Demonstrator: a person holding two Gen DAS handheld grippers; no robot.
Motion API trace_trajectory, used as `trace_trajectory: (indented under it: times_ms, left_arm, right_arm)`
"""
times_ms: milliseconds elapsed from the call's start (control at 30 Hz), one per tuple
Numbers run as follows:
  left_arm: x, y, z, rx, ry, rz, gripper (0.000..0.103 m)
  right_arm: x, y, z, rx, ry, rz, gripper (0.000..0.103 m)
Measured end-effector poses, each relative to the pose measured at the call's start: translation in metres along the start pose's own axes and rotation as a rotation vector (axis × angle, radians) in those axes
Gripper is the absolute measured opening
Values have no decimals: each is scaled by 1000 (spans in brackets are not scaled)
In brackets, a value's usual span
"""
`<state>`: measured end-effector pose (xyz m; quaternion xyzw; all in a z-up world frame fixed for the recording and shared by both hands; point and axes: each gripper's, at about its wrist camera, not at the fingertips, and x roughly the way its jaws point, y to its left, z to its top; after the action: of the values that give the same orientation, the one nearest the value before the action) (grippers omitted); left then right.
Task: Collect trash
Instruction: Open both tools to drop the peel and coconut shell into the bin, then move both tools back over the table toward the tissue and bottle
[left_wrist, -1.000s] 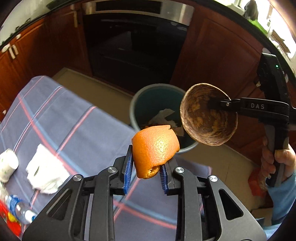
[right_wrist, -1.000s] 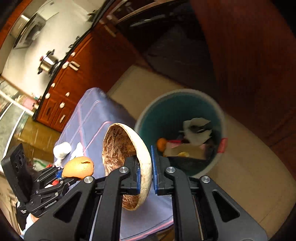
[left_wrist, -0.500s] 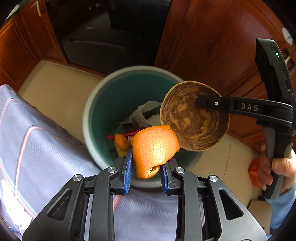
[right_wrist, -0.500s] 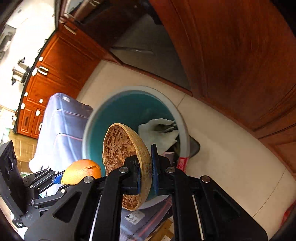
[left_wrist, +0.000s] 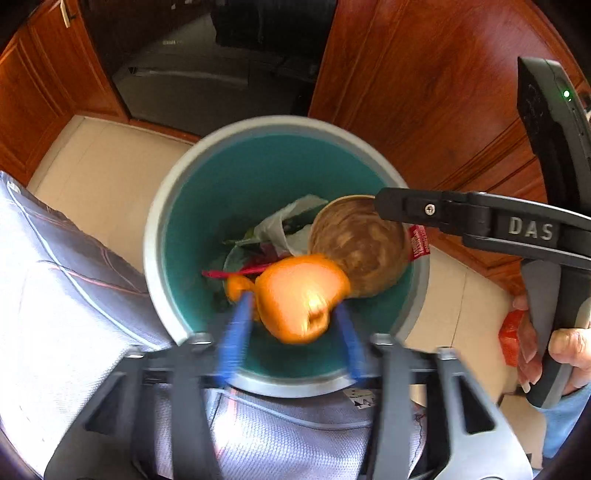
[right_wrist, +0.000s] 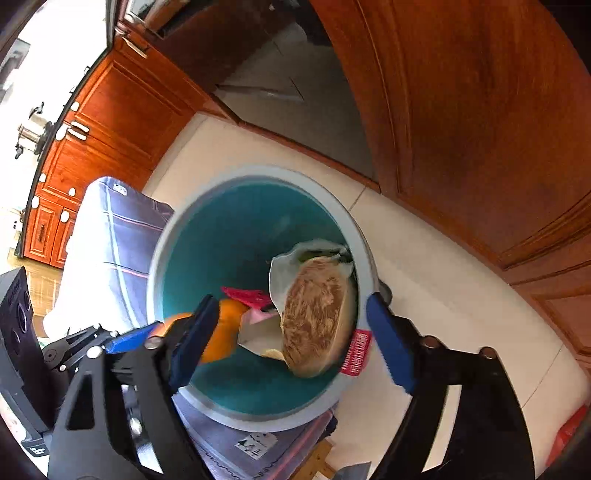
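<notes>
Orange peel (left_wrist: 301, 299) and coconut shell (right_wrist: 317, 317) drop into bin (left_wrist: 162, 206); left gripper (left_wrist: 293, 341) and right gripper (right_wrist: 291, 339) jaws wide, empty; table trash at nine o'clock probably next.

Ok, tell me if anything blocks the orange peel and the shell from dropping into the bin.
Nothing visible does. The orange peel and the brown shell are over the open mouth of the teal bin; below them lies only trash already inside. Both pairs of jaws are spread apart.
</notes>
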<state>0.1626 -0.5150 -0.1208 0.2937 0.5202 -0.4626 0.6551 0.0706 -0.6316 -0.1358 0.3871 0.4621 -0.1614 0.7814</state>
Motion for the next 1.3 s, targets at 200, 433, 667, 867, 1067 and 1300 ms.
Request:
trace_trajectory:
  times_ms: [200,433,667,867,1067,1300]
  left_arm:
    - [-18,-1,-3,10,-22,61,77]
    - [-39,7,-15,-14,-55,60,81]
    - [-68,5,-32,-28,-109,56,83]
    - [-100,8,-53,-43,-164,64,89]
    - [-131,24,-92,-76,-217,79,94]
    - [-163,68,-148,-170,-261,125,96]
  right_arm:
    - [-9,5,-2,29,12,18,88]
    - [-20,13,-10,37,15,22,88]
    - [-45,35,-24,19,-3,26,95]
    - [-66,61,-38,-23,-16,26,95]
    - [-81,100,-58,-95,-12,30,95]
    - [-75,167,-81,-217,42,47,95]
